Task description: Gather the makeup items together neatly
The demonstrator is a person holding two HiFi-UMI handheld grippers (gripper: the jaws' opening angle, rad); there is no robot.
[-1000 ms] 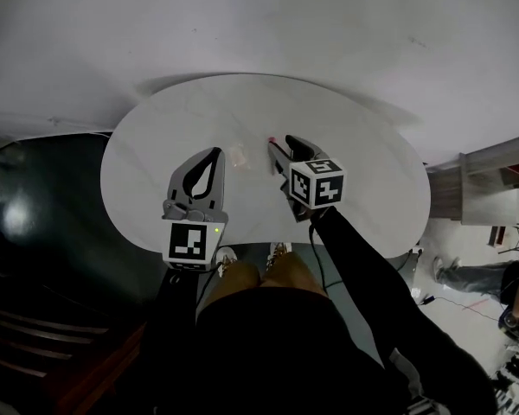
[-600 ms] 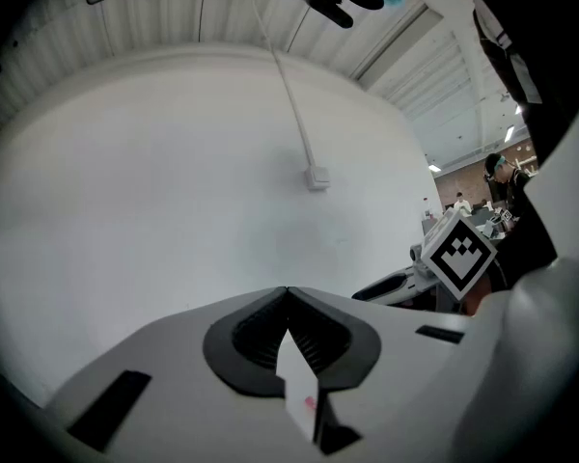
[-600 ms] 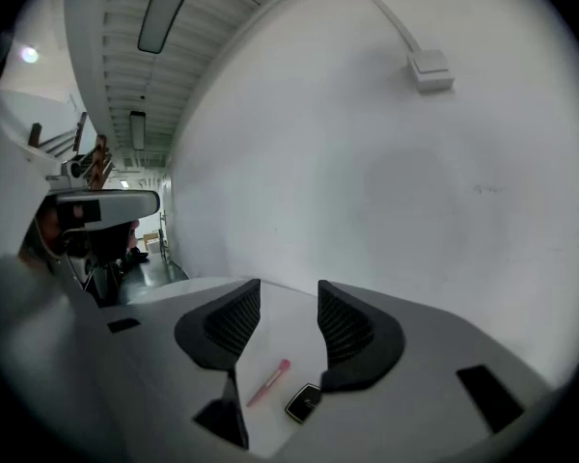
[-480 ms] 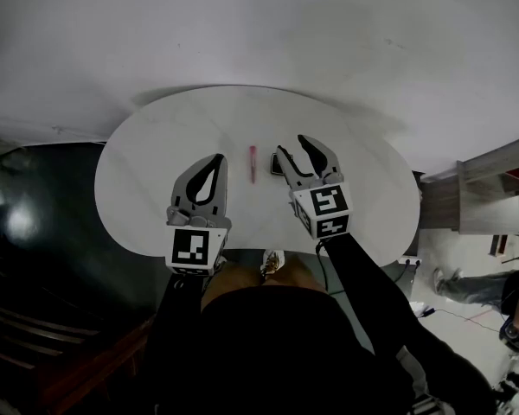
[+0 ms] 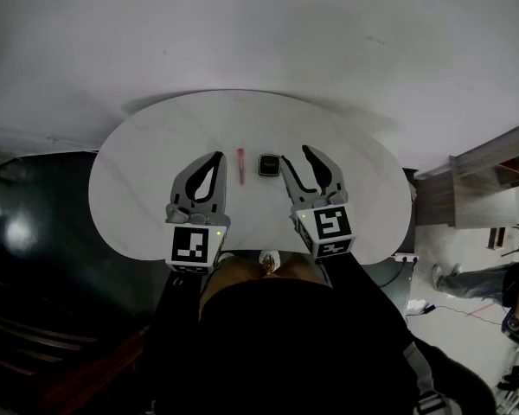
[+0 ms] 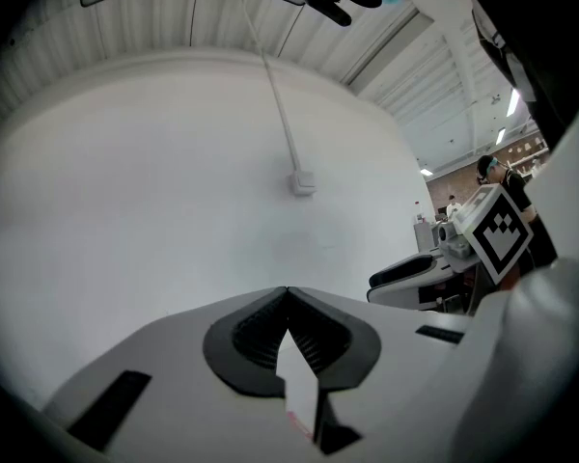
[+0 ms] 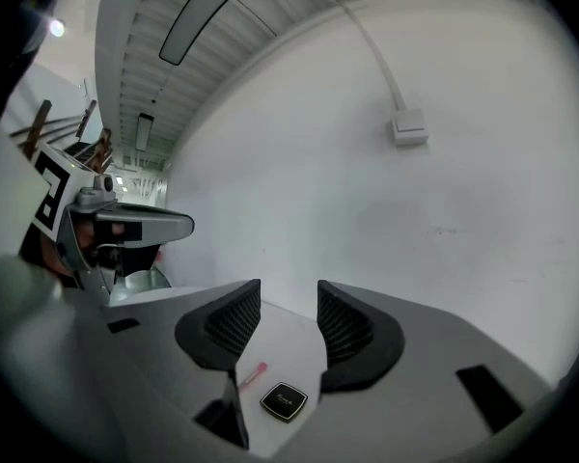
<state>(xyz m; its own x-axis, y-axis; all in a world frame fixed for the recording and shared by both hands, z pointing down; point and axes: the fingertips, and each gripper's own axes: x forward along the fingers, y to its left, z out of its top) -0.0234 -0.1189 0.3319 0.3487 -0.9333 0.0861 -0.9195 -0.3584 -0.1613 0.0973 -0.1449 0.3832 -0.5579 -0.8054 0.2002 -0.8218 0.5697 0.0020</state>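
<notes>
On the white oval table (image 5: 156,145) a slim pink makeup stick (image 5: 240,166) lies beside a small black square compact (image 5: 269,164). Both sit near the table's middle, side by side and a little apart. My left gripper (image 5: 218,156) is left of the stick with its jaws shut and nothing in them; its tips meet in the left gripper view (image 6: 288,291). My right gripper (image 5: 296,154) hovers just right of the compact, open and empty. In the right gripper view (image 7: 289,302) the compact (image 7: 284,401) and the stick (image 7: 252,374) lie below the gap.
A white wall with a socket box and cable (image 7: 408,126) stands behind the table. Dark floor lies to the left, and a wooden shelf unit (image 5: 489,180) stands at the right. The table's near edge (image 5: 259,253) is at my knees.
The right gripper has pulled back toward me and risen, away from the compact and stick, which now lie clear in front of it. The left gripper has drawn back slightly.
</notes>
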